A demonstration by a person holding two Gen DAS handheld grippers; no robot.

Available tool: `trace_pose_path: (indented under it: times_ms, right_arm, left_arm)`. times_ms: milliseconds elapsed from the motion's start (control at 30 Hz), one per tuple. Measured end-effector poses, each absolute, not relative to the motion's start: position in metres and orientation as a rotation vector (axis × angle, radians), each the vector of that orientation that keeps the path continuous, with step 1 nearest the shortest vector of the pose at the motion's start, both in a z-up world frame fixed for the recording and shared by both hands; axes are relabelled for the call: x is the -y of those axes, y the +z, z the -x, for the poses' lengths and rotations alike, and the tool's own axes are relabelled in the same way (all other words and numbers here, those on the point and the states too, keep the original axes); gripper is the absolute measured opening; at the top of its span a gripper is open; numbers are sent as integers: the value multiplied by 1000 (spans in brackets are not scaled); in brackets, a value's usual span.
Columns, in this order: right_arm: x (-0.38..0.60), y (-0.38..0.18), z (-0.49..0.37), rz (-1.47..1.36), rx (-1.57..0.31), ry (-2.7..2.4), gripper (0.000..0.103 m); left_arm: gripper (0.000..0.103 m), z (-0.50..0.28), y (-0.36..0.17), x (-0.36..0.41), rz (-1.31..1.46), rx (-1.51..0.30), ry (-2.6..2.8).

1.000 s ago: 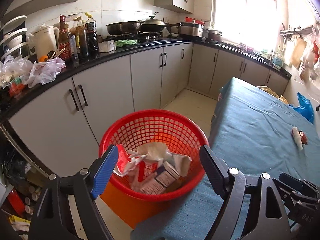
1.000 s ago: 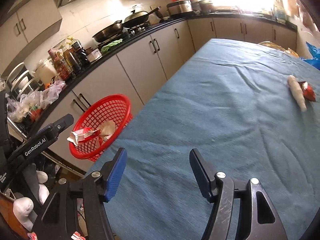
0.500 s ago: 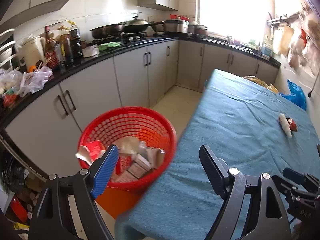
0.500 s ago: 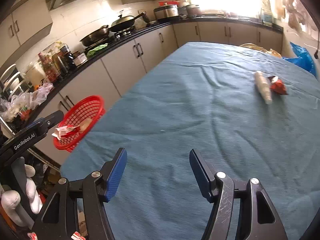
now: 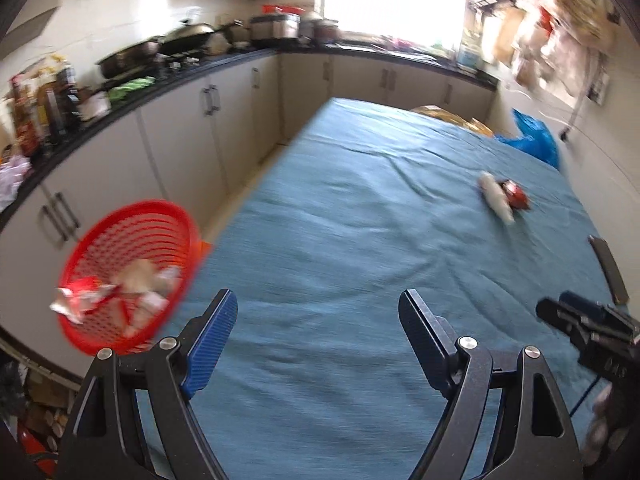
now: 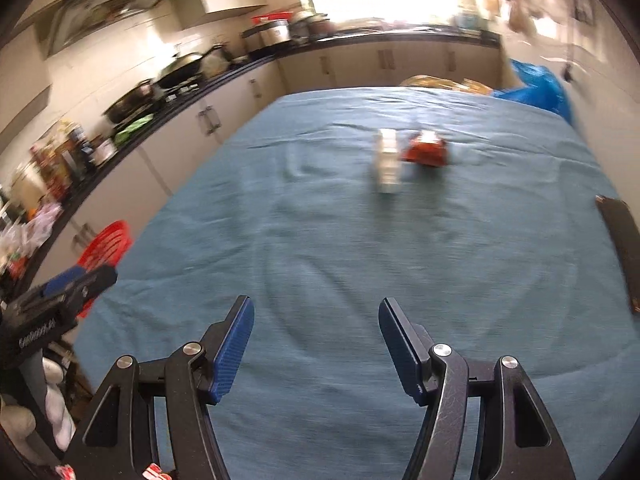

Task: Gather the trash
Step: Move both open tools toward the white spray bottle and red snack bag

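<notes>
A red mesh basket (image 5: pixel 132 248) with several pieces of trash in it stands off the table's left edge; it also shows in the right wrist view (image 6: pixel 105 249). A white crumpled piece (image 5: pixel 496 202) and a red wrapper (image 5: pixel 516 196) lie together on the blue tablecloth (image 5: pixel 360 240), far right. In the right wrist view the white piece (image 6: pixel 388 162) and red wrapper (image 6: pixel 426 150) lie straight ahead, mid-table. My left gripper (image 5: pixel 318 336) is open and empty above the cloth. My right gripper (image 6: pixel 316 340) is open and empty, well short of the two pieces.
Kitchen cabinets and a black counter (image 5: pixel 160 92) with bottles and pans run along the left and back. A blue plastic bag (image 5: pixel 536 140) sits at the table's far right corner. A dark flat object (image 6: pixel 624 248) lies at the table's right edge.
Both grippers have swung right, away from the basket and toward the table. The basket has slid to the left of both views, and the white piece and red wrapper are closer and more central.
</notes>
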State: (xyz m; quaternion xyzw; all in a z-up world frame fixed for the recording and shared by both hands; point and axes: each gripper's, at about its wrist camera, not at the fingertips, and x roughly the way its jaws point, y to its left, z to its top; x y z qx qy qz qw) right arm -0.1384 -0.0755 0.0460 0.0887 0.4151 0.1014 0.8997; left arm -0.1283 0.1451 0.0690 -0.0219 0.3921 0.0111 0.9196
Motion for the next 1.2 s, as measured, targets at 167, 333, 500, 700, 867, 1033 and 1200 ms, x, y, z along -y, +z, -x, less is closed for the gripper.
trace_pose_path:
  times_ms: [167,333,500,700,867,1033,1200]
  right_arm:
    - [123,38,124,-224,-882,109,69]
    - [152,40,86,-247,-879,49,69]
    - [159,45,33,-249,-871,11,67]
    - [158,42,-30,-266,-899,-14,63]
    - [159,24,-62,-311,-957,-9,58]
    - [154,16,-69,-333,-957,18,34]
    - [155,17,-54,-345,-951,22,30]
  left_arm:
    - [82,114,51,-105,20,-864,-68]
    - [82,105,36,-87,8,-906,-117]
    - [82,97,23,-80,4,-942,-125]
    - [82,90,11,-76,1,-978,-134]
    - [90,89,9,-71,-34,-990,-148]
    - [99,87,6,-62,-80,-1013,-168]
    - [103,86,4,-55,-112,-1024,-166]
